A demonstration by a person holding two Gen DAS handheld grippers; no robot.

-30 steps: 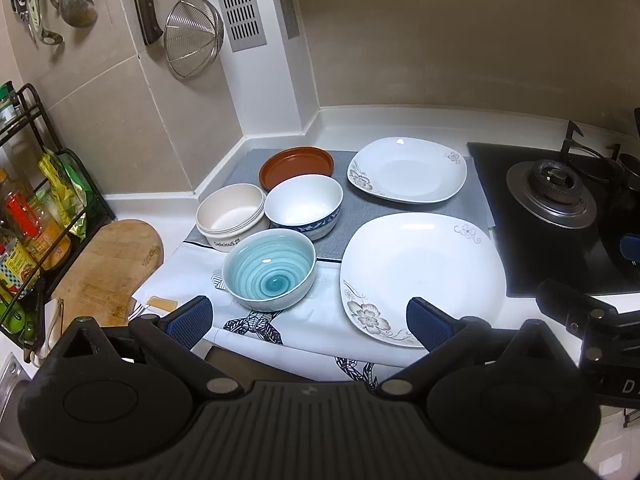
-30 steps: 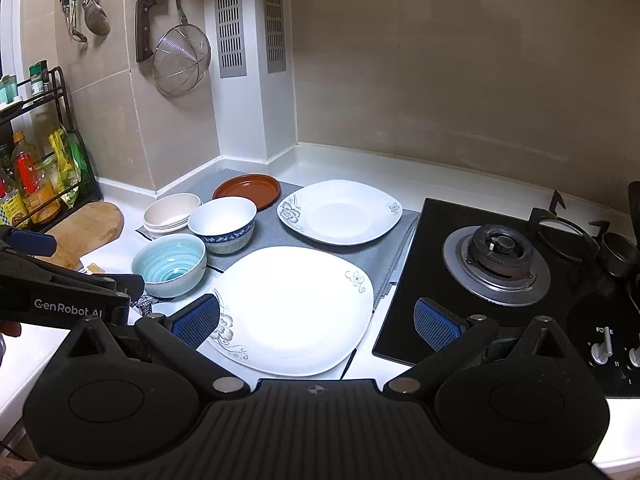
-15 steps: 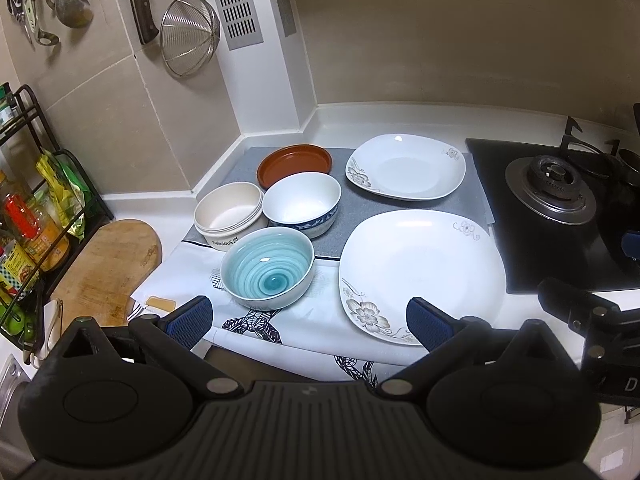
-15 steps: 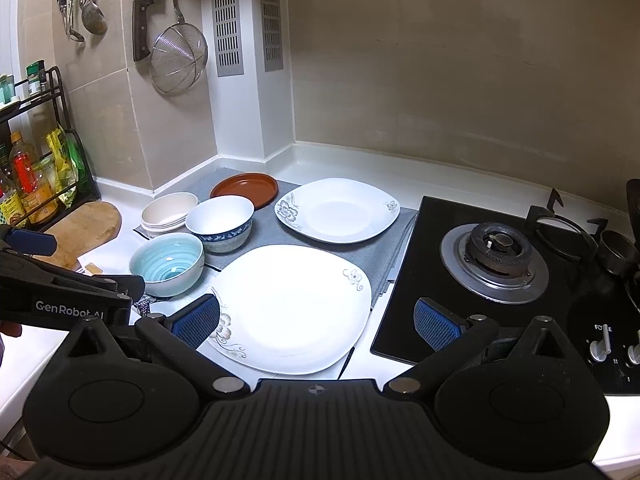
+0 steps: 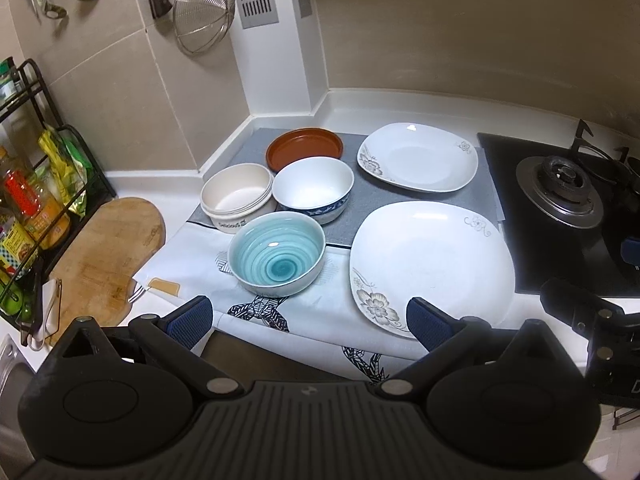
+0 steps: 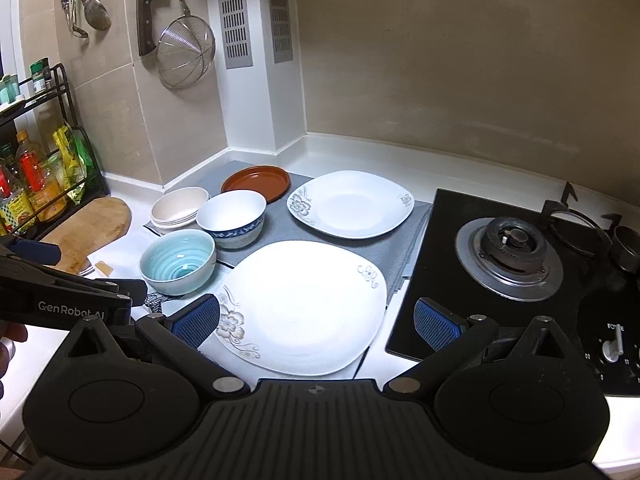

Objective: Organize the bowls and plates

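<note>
Plates and bowls are spread over the table beside the black hob, none yet stacked apart from the cream bowls, which already sit nested one in another. Taking the teal bowl as landmark: it is a round glazed bowl with a spiral of ridges inside, resting on a white printed cloth. Just behind it stands the white bowl with a blue patterned band, with the cream bowls beside that one, and behind those lies a shallow brown dish that looks like matte earthenware. To the hob side of the teal bowl lies the near square plate, glossy white with rounded corners and a flower motif; behind it the far square plate of the same pattern rests on a grey mat. The cloth and mat are probably laid to cushion the crockery.

The left tool is held above the near table edge, facing the teal bowl, its blue ribbed pads spread wide and empty. The right tool is likewise spread wide, holding nothing, with the near square plate framed between its pads, which suggests that this plate is to be taken first. A thin glazed rim lying flat is judged awkward to grip.
</note>
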